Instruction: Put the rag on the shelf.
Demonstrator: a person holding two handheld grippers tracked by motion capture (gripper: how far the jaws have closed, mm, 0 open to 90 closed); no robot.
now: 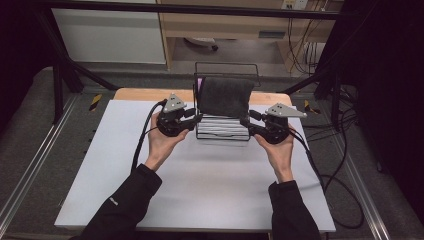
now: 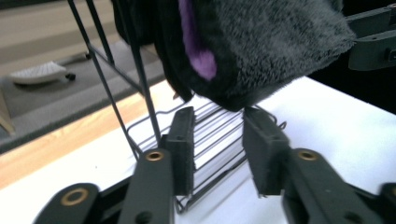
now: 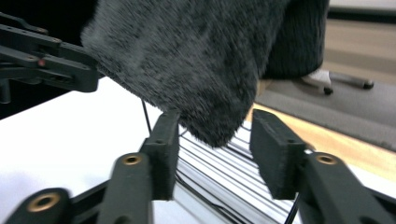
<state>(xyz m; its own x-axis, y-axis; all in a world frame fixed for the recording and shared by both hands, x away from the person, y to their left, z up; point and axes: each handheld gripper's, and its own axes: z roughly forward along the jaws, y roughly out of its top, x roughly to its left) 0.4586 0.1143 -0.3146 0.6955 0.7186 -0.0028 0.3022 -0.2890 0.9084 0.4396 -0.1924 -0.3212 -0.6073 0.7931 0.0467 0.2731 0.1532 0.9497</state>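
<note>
— Towel [image 1: 225,95]: where, and lying how?

— Draped over the top bar of the wire rack [image 1: 222,131], at twelve o'clock on the white surface [image 1: 200,195]. Hangs down the near face, lower hem short of the rack's floor. Long axis from nine to three o'clock along the bar; free edge pointing down toward six. Folded double, judging by the purple lining [image 2: 198,51] peeking out at the nine o'clock edge.

— And the tools?

— Left hand-held gripper [image 1: 196,118] at the nine o'clock lower corner, right hand-held gripper [image 1: 247,120] at the three o'clock one. Both released: jaws parted, a towel corner dangling between or just above the pads, nothing pinched.

— Step in hand?

— Probably settling the cloth on the rack, corners let free.

— How to do that well?

— Keep the jaws wide so no pile catches on a pad. Draw both hands outward together, toward nine and three, clear of the thin wires close under the jaws. Avoid lifting under the hem; could drag the fold off the bar. Check for a level hem before leaving.
</note>
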